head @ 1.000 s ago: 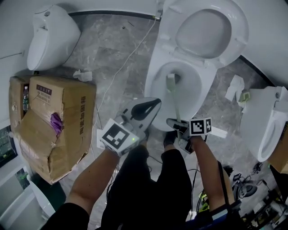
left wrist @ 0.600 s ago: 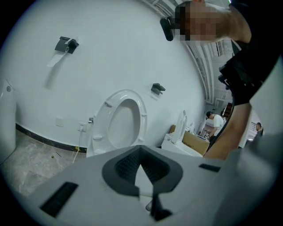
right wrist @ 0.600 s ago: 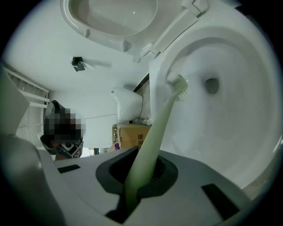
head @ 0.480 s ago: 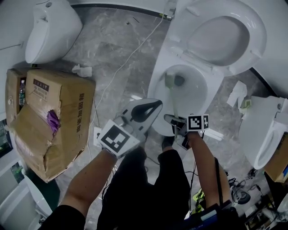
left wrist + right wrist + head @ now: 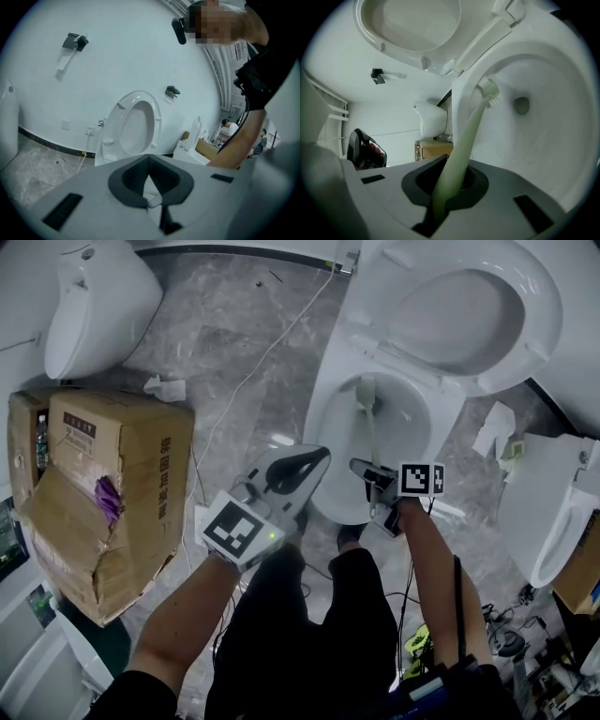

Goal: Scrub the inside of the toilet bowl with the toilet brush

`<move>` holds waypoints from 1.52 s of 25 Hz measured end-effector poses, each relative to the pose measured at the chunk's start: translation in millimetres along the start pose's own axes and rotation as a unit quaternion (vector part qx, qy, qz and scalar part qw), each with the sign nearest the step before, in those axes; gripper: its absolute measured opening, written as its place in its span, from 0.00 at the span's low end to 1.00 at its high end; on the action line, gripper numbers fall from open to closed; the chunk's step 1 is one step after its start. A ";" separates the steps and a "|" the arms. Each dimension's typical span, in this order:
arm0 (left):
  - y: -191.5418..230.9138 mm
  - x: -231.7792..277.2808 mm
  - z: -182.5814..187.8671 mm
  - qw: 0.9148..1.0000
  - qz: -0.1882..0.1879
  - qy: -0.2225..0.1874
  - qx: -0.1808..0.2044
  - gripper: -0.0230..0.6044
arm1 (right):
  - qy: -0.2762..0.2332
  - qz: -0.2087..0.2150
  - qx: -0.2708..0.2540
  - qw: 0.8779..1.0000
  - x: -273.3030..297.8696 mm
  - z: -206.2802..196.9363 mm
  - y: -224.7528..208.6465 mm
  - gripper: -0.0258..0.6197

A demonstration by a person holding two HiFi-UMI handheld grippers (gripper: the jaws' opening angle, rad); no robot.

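Note:
The white toilet bowl [image 5: 412, 442] stands with seat and lid [image 5: 459, 306] raised. A pale green toilet brush [image 5: 367, 427] reaches into it, its bristle head [image 5: 366, 395] against the bowl's far left inner wall. My right gripper [image 5: 367, 470] is shut on the brush handle at the bowl's near rim. In the right gripper view the handle [image 5: 461, 150] rises from between the jaws of the right gripper [image 5: 449, 187] to the white bristles [image 5: 490, 90], left of the drain [image 5: 521, 105]. My left gripper [image 5: 314, 456] hangs shut and empty left of the bowl. In its own view the left gripper [image 5: 149, 177] points at the raised seat [image 5: 136, 124].
A torn cardboard box [image 5: 103, 493] sits at the left, with a white fixture [image 5: 94, 310] behind it. Another white toilet [image 5: 562, 512] stands at the right. A white cable [image 5: 253, 371] and crumpled paper [image 5: 164, 388] lie on the marble floor. The person's legs [image 5: 309, 615] are just below the grippers.
The brush head has slid from the bowl's near left side up toward its far left wall. The right gripper shifted slightly right; the left gripper stayed beside the bowl.

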State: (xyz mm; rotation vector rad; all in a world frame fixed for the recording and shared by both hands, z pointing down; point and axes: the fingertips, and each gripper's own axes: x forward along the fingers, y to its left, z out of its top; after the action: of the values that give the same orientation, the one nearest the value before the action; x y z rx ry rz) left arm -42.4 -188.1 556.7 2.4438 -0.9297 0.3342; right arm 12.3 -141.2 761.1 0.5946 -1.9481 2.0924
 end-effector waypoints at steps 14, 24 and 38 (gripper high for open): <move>-28.2 21.2 -5.1 0.999 -0.031 0.011 0.006 0.05 | -0.054 -0.022 0.019 0.998 -46.4 8.4 -22.8 0.06; -56.9 24.3 -9.4 0.998 -0.052 0.015 0.014 0.05 | -0.078 -0.042 0.040 0.995 -78.5 -19.6 -38.3 0.06; -80.4 12.4 -17.9 0.997 -0.069 0.020 0.014 0.05 | -0.078 -0.056 0.058 0.994 -105.2 -69.0 -45.9 0.06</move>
State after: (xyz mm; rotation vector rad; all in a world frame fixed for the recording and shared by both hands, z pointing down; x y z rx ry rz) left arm 20.0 -133.9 547.3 2.5010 -0.7392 0.3483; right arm 116.1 -56.8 753.9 0.8948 -1.8340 2.1581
